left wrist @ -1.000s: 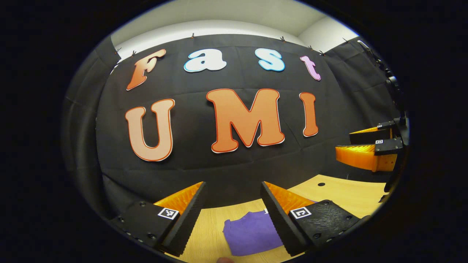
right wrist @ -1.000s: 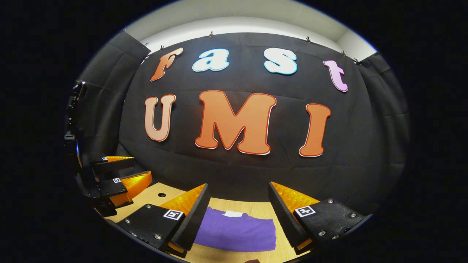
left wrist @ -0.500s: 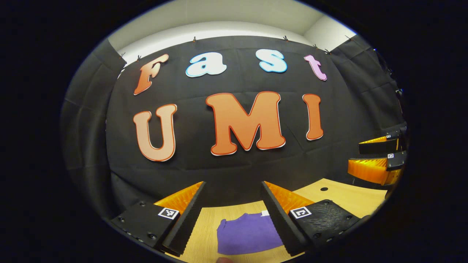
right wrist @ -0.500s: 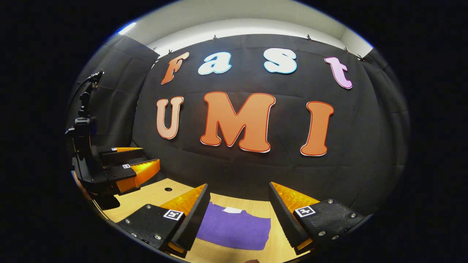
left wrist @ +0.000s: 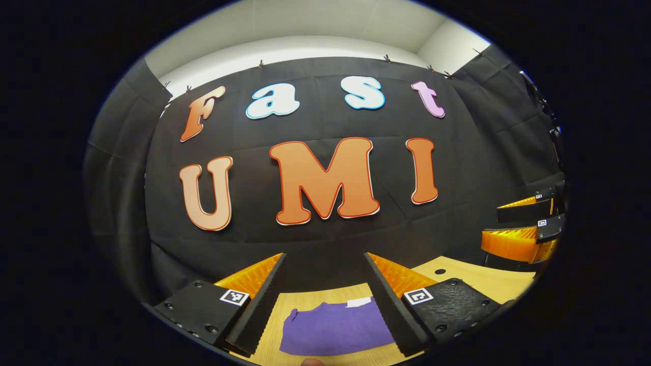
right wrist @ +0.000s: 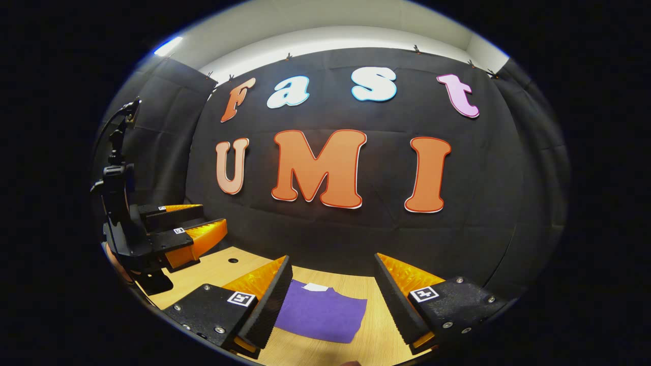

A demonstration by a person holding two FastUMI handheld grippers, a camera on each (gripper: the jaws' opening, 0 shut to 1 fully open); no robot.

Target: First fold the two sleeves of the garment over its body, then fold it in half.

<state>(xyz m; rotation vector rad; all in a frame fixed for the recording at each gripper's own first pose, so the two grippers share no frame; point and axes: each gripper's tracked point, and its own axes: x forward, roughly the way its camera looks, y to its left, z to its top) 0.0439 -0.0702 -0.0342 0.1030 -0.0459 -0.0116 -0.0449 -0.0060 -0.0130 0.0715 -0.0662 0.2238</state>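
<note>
With the purple garment [left wrist: 335, 333] lying flat on the wooden table [right wrist: 376, 338] at about 6 o'clock, seemingly already a compact folded rectangle, both the left gripper [left wrist: 325, 300] and the right gripper [right wrist: 333, 302] hover above it with jaws apart and empty, so simply withdraw without snagging it.

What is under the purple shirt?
The purple shirt lies flat on a wooden table. A small white tag sits at its far edge. Anything between shirt and table is covered, so I cannot tell.
</note>
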